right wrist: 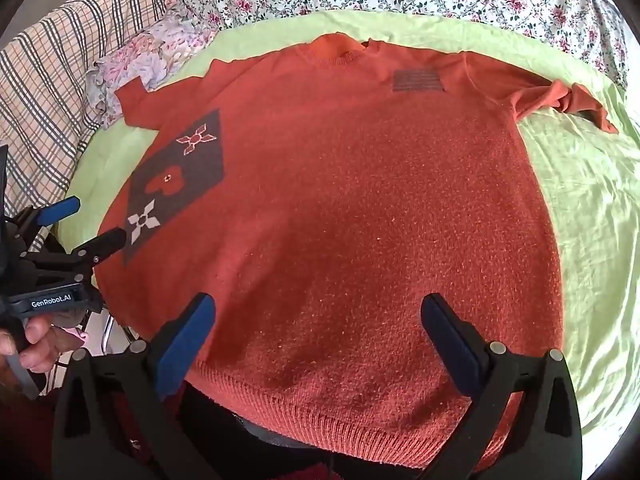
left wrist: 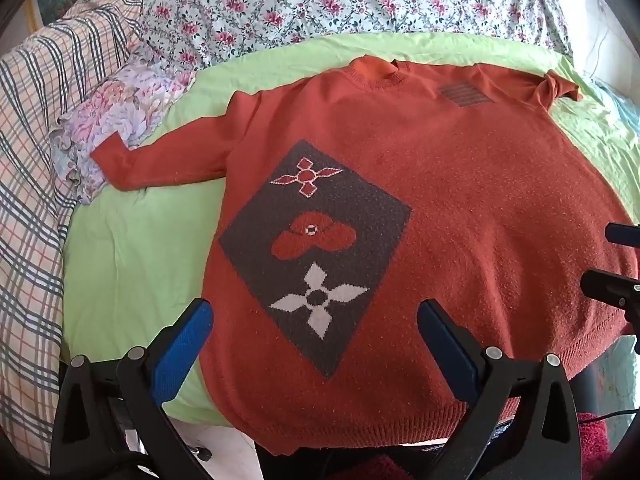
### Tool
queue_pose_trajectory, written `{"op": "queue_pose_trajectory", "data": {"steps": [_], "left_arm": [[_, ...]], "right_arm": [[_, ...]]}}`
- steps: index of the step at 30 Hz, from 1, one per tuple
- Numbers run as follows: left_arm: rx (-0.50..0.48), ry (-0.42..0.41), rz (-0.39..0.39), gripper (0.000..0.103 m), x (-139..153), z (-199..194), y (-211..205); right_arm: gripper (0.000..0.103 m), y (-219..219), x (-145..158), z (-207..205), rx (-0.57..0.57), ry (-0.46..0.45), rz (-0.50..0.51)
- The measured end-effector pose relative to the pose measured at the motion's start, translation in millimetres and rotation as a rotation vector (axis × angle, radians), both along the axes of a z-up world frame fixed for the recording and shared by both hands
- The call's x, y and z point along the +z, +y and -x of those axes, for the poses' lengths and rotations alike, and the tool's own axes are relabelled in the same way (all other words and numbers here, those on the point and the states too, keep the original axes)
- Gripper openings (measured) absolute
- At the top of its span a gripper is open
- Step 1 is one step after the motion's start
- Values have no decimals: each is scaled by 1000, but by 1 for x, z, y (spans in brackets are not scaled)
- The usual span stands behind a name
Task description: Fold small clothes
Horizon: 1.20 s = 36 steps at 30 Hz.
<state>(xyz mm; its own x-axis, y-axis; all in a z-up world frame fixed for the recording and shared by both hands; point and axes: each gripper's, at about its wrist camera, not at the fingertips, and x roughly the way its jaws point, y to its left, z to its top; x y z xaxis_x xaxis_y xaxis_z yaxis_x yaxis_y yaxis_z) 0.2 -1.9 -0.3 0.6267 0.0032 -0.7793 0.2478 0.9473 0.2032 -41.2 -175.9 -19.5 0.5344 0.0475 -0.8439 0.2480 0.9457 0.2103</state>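
An orange knit sweater (left wrist: pixel 460 184) lies flat, front up, on a light green sheet (left wrist: pixel 132 248). It has a dark diamond patch with flower shapes (left wrist: pixel 316 252) and shows in the right wrist view too (right wrist: pixel 340 208). Its left sleeve (left wrist: pixel 160 160) lies stretched out; the right sleeve (right wrist: pixel 560 100) is bunched. My left gripper (left wrist: pixel 316 320) is open over the hem by the patch, holding nothing. My right gripper (right wrist: pixel 318 316) is open over the hem's middle, holding nothing. The left gripper also shows in the right wrist view (right wrist: pixel 92 224).
A floral cloth bundle (left wrist: pixel 116 120) lies beside the left sleeve. A plaid blanket (left wrist: pixel 32 184) is heaped on the left and a flowered quilt (left wrist: pixel 320 0) along the back. The bed's near edge runs under the hem.
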Motion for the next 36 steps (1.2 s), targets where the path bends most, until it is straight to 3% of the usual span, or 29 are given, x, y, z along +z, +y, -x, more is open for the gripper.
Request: {"op": "queue_pose_trajectory", "data": {"steps": [36], "left_arm": [[-8, 7, 10, 102, 0, 0, -6]], "right_arm": [[102, 4, 2, -3, 0, -10, -8]]}}
